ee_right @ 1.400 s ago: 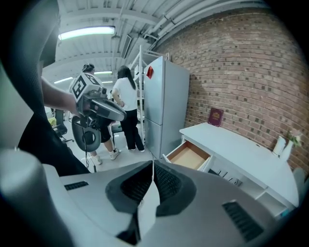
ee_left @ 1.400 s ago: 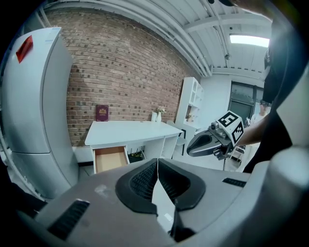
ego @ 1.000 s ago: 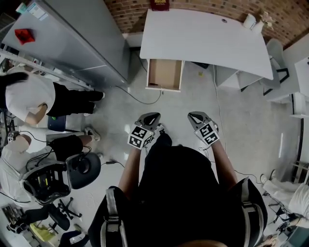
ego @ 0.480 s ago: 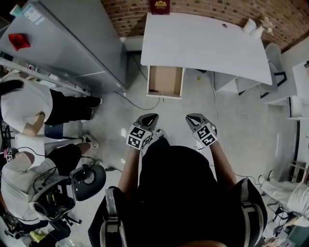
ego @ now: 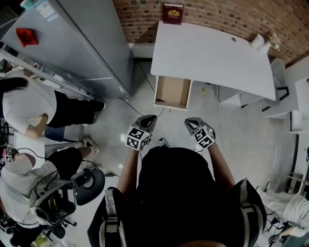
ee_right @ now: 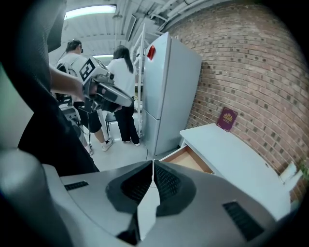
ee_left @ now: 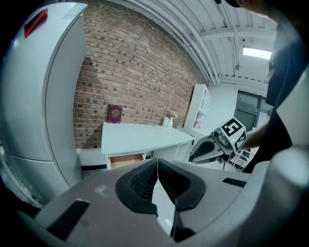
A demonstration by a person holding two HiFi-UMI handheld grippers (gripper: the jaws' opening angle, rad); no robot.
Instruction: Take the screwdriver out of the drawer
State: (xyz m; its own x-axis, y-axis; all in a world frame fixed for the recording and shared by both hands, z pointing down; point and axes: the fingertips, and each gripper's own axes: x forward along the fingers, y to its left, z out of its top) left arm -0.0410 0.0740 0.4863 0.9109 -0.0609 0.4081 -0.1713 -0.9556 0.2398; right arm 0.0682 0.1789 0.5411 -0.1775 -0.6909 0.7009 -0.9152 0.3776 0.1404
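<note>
"Screwdriver: where is it lying?"

"I am not making it out anywhere. The drawer (ego: 172, 91) is hanging open under the left end of the desk. From the head view its brown floor is looking bare, though it is too small to be sure."

"What is standing around it, biggest first?"

"A tall grey refrigerator (ego: 82, 43) is standing at the left. Beside it a white desk (ego: 212, 53) is stretching to the right along a brick wall (ego: 231, 17)."

"And the grippers?"

"The person is holding both over the pale floor (ego: 241, 135), well apart from the drawer and pointing toward it. The left gripper (ego: 148, 119) is holding its jaws together with nothing between them. The right gripper (ego: 191, 123) is doing the same, jaws pressing together and empty. Smallest of all, a dark red book (ego: 172, 13) is leaning on the wall at the desk's back edge."
</note>
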